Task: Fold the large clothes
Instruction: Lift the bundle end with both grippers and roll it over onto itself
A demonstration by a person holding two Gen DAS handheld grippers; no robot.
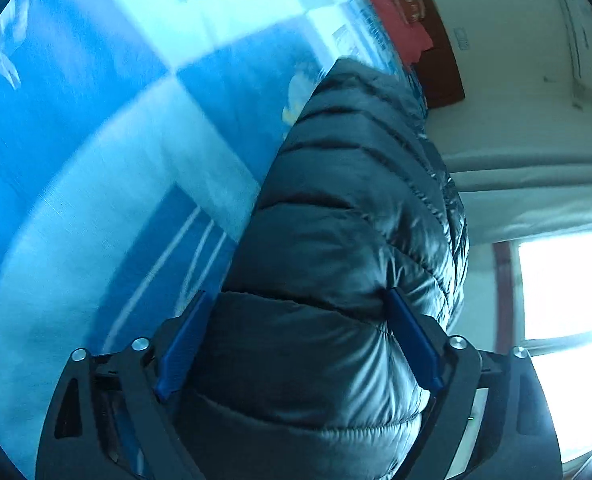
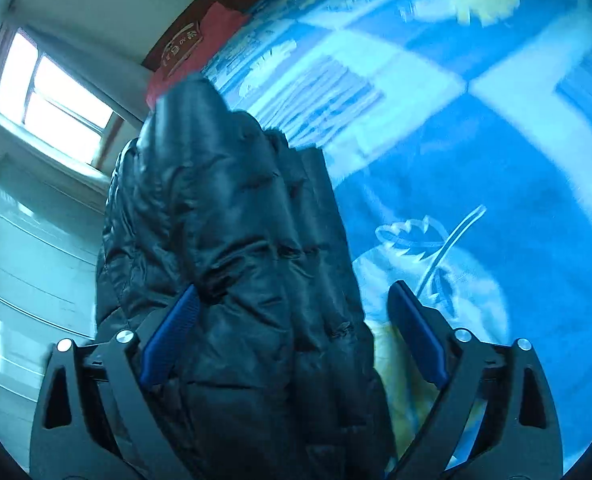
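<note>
A black quilted puffer jacket (image 1: 348, 220) fills the middle of the left wrist view. It lies between the blue pads of my left gripper (image 1: 300, 340), whose jaws stand wide apart around a thick fold of it. In the right wrist view the same jacket (image 2: 232, 240) hangs bunched between the pads of my right gripper (image 2: 296, 332). It touches the left pad (image 2: 172, 332), and a gap shows at the right pad (image 2: 416, 336). Both views are tilted over a blue and white patterned bedspread (image 1: 96, 140).
The bedspread (image 2: 476, 140) covers the bed. A red cloth (image 2: 200, 44) and a dark wooden headboard (image 1: 440, 56) are at the bed's far end. A white wall (image 1: 516, 92) and a bright window (image 2: 52, 96) lie beyond.
</note>
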